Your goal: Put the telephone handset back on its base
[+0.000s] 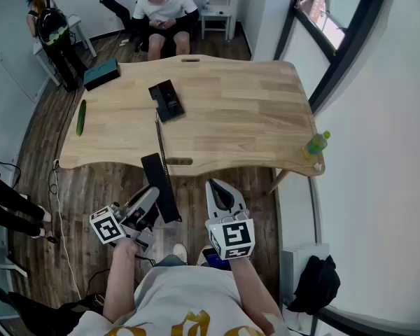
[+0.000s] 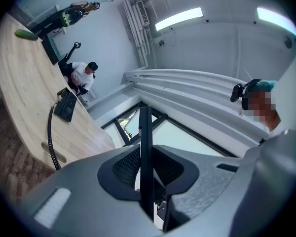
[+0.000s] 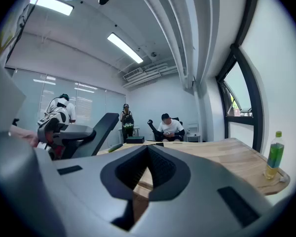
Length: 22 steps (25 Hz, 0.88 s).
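The black telephone base lies on the wooden table, left of centre. A coiled black cord runs from it over the near table edge to the black handset. My left gripper is shut on the handset's lower end and holds it below and in front of the table edge. In the left gripper view the handset shows edge-on, clamped between the jaws, with the base far off on the table. My right gripper hangs beside it, shut and holding nothing.
A green cucumber and a dark teal box lie at the table's left side. A green bottle stands at the right corner. One person sits behind the table, another stands far left. A black bag lies on the floor.
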{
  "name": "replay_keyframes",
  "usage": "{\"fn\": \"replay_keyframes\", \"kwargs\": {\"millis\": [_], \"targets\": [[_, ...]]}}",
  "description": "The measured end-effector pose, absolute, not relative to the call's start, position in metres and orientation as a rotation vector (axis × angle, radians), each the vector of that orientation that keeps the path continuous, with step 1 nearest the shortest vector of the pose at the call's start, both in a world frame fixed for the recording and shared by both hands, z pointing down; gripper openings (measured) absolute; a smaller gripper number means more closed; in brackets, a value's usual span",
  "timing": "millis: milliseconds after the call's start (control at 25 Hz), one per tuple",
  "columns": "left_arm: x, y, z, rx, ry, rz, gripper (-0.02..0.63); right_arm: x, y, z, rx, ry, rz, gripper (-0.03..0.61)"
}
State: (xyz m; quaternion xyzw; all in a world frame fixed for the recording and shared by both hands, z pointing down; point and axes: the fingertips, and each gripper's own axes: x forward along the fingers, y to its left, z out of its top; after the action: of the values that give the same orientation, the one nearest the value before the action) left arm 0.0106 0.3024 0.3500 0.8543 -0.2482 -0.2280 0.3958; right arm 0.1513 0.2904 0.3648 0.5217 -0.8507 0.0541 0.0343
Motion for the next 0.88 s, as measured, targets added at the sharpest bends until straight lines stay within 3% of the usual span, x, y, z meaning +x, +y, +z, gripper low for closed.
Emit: {"fn": "replay_keyframes", "kwargs": {"millis": [880], "targets": [[-0.005,0.298,0.359,2.121,-0.682,-0.605,0.075,0.161,0.286,0.370,1.588,-2.634,0.237,0.005]]}}
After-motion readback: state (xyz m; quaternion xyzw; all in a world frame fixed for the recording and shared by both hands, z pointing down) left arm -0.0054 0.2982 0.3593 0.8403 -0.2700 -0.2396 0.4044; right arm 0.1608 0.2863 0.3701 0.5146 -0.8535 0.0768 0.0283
